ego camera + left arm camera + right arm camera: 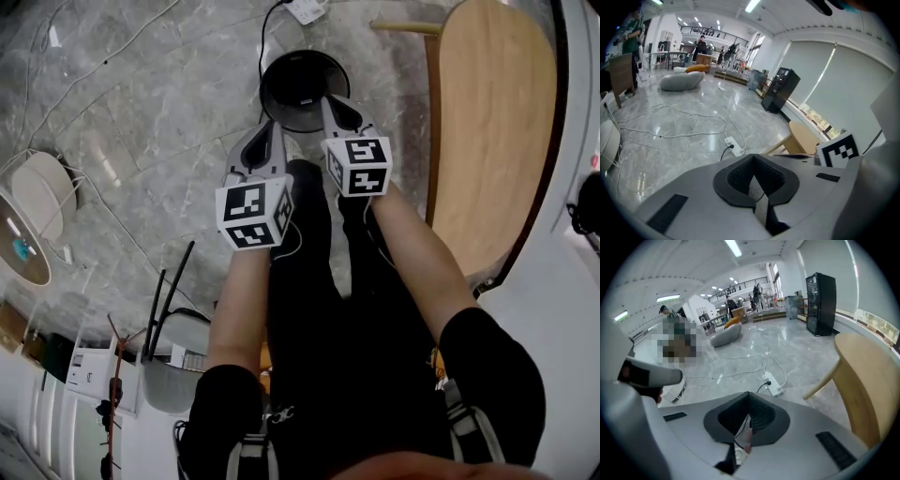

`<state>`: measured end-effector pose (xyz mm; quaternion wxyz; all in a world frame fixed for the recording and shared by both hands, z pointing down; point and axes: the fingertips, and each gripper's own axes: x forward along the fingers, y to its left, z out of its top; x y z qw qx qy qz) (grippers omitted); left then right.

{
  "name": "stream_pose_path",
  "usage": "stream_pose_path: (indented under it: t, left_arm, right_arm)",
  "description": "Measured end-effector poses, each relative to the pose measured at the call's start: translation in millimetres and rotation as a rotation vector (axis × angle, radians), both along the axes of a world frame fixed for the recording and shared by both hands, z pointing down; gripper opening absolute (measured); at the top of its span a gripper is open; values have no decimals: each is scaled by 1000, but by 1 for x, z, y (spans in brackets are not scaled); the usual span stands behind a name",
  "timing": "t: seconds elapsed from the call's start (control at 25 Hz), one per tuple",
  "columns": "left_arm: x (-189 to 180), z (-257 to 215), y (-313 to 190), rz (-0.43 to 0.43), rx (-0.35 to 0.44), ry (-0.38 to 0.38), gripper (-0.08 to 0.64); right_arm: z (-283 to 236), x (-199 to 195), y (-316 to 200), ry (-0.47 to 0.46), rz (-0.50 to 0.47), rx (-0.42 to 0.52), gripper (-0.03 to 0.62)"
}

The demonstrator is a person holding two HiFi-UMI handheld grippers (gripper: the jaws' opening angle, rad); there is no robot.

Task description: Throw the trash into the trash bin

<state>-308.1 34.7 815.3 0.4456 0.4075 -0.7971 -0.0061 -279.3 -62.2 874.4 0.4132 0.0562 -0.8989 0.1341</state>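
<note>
A round black trash bin (302,89) stands on the grey marble floor straight ahead of me, and its inside is dark. Both grippers hang side by side just above its near rim. My left gripper (269,124) (754,171) is shut with nothing between its jaws. My right gripper (330,98) (748,416) is shut too. A thin white and pink sliver shows in the slit behind its pads; I cannot tell whether it is something pinched or the floor seen through the gap. No loose trash shows in any view.
A light wooden table (492,131) (872,380) curves along the right, close to the bin. A white power strip (307,9) (772,384) and cables lie on the floor beyond the bin. A round white stool (37,197) stands at left, and people and furniture stand far off in the hall.
</note>
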Motion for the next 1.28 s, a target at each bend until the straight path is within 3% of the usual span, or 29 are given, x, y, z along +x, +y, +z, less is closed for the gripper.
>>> stream_pose_path:
  t: [0.36, 0.52, 0.96, 1.16, 1.28]
  left_arm:
    - [17, -160, -48, -13, 111, -87, 12]
    - [6, -255, -79, 14, 178, -229, 12]
    - [67, -505, -99, -7, 297, -407, 12]
    - [84, -614, -103, 9, 353, -592, 12]
    - [90, -651, -100, -1, 392, -649, 12]
  right_arm:
    - [-223, 26, -37, -240, 72, 41, 12]
    - [-328, 15, -69, -383, 123, 55, 12]
    - [-599, 85, -86, -680, 113, 160, 11]
    - [-694, 112, -103, -832, 102, 240, 11]
    - [-719, 119, -108, -877, 94, 266, 11]
